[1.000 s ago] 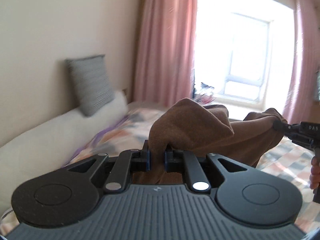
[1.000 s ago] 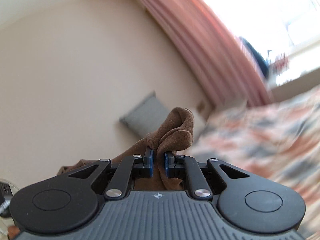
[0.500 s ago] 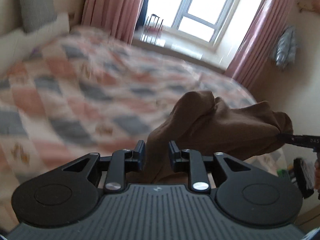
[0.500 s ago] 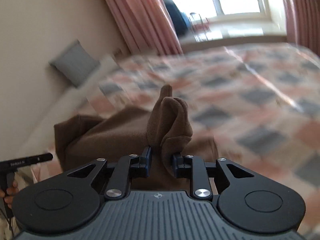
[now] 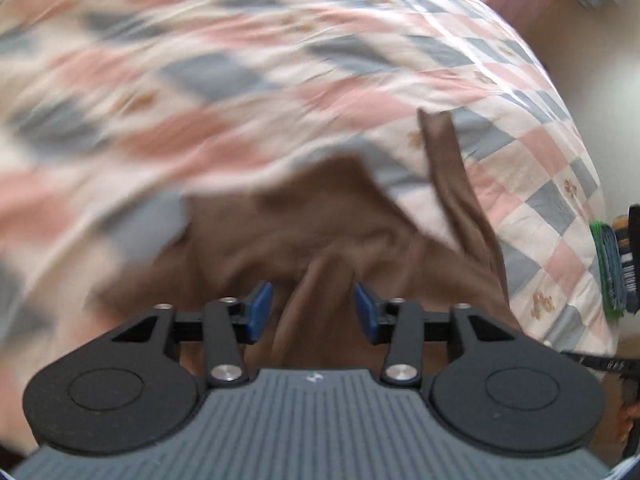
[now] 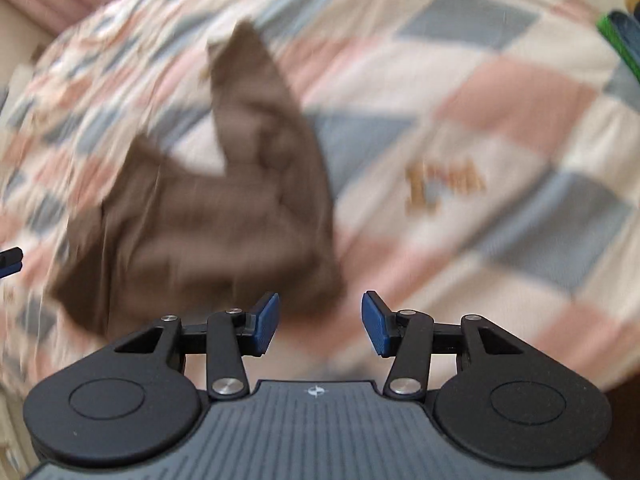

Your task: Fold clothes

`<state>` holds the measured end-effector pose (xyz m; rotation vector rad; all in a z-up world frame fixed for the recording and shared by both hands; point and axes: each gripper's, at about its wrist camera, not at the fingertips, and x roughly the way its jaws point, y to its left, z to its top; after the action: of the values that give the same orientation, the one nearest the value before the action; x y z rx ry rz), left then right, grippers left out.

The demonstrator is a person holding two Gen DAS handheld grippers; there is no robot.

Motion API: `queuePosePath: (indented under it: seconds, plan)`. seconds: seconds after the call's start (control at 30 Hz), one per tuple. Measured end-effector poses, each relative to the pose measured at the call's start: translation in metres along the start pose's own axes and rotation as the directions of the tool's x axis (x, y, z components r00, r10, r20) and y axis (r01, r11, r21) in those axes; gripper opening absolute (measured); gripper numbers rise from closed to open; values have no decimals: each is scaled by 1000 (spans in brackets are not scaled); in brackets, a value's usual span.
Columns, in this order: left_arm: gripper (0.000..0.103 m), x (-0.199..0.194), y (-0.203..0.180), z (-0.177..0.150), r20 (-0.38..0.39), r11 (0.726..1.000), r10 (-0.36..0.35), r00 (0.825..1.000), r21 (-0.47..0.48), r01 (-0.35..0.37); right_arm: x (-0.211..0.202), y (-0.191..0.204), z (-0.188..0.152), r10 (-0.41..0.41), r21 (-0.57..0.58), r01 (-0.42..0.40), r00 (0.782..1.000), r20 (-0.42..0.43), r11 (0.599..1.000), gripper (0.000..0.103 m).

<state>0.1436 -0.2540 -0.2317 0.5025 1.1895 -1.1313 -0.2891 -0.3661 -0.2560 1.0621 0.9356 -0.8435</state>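
A brown garment (image 5: 320, 224) lies crumpled on the checked bedspread (image 5: 200, 80), one long strip of it reaching up to the right. My left gripper (image 5: 314, 312) hangs just above it, open, with a fold of the cloth rising loosely between the blue pads (image 5: 260, 310). In the right wrist view the same brown garment (image 6: 224, 208) spreads to the left and ahead of my right gripper (image 6: 320, 322), which is open and holds nothing. Both views are blurred by motion.
The pink, grey and white bedspread (image 6: 500, 140) fills both views. A stack of folded items with a green edge (image 5: 608, 268) sits at the bed's right side. A hand and part of the other gripper (image 5: 624, 400) show at the right.
Both grippers swung down from facing the room to facing the bed. Each was shut on the brown garment; both have opened and the garment has dropped onto the bedspread.
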Motion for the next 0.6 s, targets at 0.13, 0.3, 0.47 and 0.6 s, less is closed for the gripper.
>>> queuePosePath:
  seconds: [0.13,0.3,0.47,0.6]
  plan:
    - [44,52,15,37,-59,1000,23,998,-9,-24,30,-1,35,47,13,-49,995,91,999,59]
    - [45,89,35,28,-130,996,75,989,-31,-80,83,0,64,77,19,-79,991,108,997,61]
    - [45,74,55,3,-95,996,-42,995,-78,35,123,-1,90,134,68,-144,982,135,987,65]
    - [62,61,45,-10,-90,982,-188,978,-19,187,156,0,97,136,66,-141,987,86,988,30]
